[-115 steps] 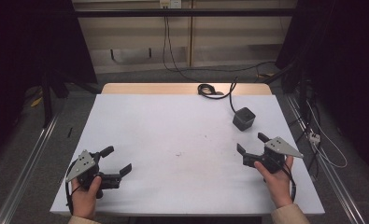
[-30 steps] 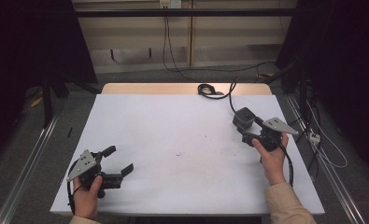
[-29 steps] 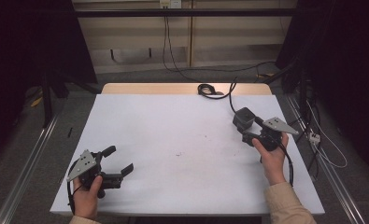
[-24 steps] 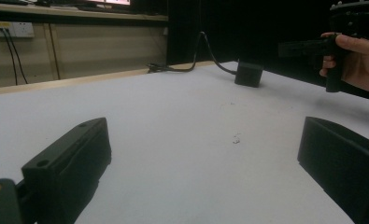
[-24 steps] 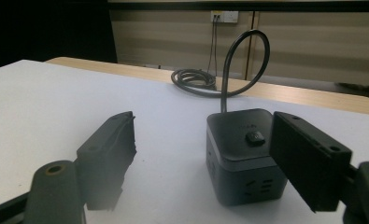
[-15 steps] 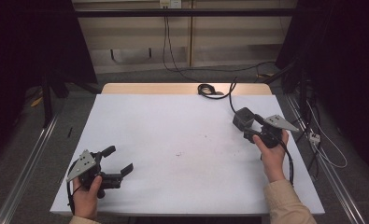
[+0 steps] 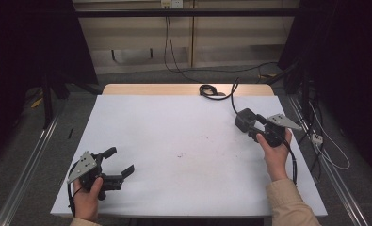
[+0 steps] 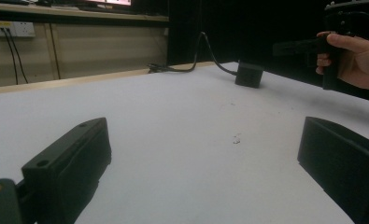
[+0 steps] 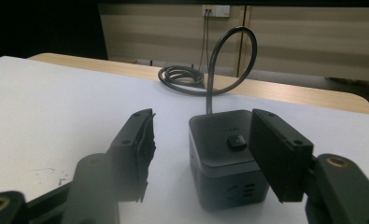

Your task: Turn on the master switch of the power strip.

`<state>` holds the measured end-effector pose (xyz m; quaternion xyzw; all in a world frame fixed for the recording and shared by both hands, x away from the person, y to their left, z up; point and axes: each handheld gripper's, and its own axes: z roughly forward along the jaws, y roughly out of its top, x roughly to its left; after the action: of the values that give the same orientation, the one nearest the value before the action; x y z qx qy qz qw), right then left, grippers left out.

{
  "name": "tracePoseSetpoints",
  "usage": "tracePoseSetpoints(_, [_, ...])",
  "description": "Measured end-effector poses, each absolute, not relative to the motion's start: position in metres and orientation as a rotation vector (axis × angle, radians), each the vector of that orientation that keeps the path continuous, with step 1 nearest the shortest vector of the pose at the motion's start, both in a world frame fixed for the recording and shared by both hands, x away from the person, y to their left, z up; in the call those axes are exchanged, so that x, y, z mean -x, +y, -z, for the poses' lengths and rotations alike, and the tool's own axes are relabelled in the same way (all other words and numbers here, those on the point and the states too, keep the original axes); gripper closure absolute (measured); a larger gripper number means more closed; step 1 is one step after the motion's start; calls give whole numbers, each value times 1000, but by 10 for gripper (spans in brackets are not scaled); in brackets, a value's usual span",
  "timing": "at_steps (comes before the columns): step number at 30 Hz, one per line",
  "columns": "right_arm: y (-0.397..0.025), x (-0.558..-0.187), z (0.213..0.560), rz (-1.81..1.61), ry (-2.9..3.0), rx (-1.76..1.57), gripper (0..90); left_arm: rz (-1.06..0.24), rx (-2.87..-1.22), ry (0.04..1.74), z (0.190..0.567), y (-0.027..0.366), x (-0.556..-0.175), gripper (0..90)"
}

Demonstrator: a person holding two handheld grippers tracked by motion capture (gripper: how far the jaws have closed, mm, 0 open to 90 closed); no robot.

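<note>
- Left gripper [image 7: 115, 164]: held low at the near left corner of the table [image 7: 174, 141], jaws spread wide with nothing between them, idle and well apart from everything else.
- Right gripper [image 7: 255, 128]: held by the right hand [image 7: 274, 151] at the far right of the table, jaws parted and not yet clenched, no grasp made.
- Black cube box [image 9: 226, 156]: directly ahead of the right gripper's jaws, standing flat on the table, partly between them; right-hand jaw overlapping the box's side in the right gripper view, left-hand jaw clear of it with bare table showing in the gap.
- Likely step, judged from the pose: closing on the box. Best done by centring the box between both jaws first, pushing a little deeper, squeezing squarely on two opposite flat sides, and keeping off the small button [image 9: 237, 141] on top.
- Cable [image 9: 229, 60]: rising from behind the box in a stiff loop toward a coil farther back; likely to tug or tip the box if lifted fast.
- Hard to tell: whether the right-hand jaw touches the box or merely sits in front of it.
- Hidden: the box's far side, where the cable joins.
- Small marks low on the box's front too blurred to read.
</note>
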<state>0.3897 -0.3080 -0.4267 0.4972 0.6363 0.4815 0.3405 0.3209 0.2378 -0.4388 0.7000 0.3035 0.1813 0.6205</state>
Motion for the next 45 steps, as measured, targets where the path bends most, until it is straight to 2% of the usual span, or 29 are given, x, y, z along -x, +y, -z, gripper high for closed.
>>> tracePoseSetpoints(16, [-307,-399,427,-1227,1689,-1284,529,-418,-1608,699,439,238,-321,25])
tracePoseSetpoints(22, [-308,-401,425,-1227,1700,-1277,609,-416,-1605,704,439,238,-321,25])
tracePoseSetpoints(45, [-312,-412,427,-1205,1722,-1297,746,-410,-1606,702,440,237,-322,25])
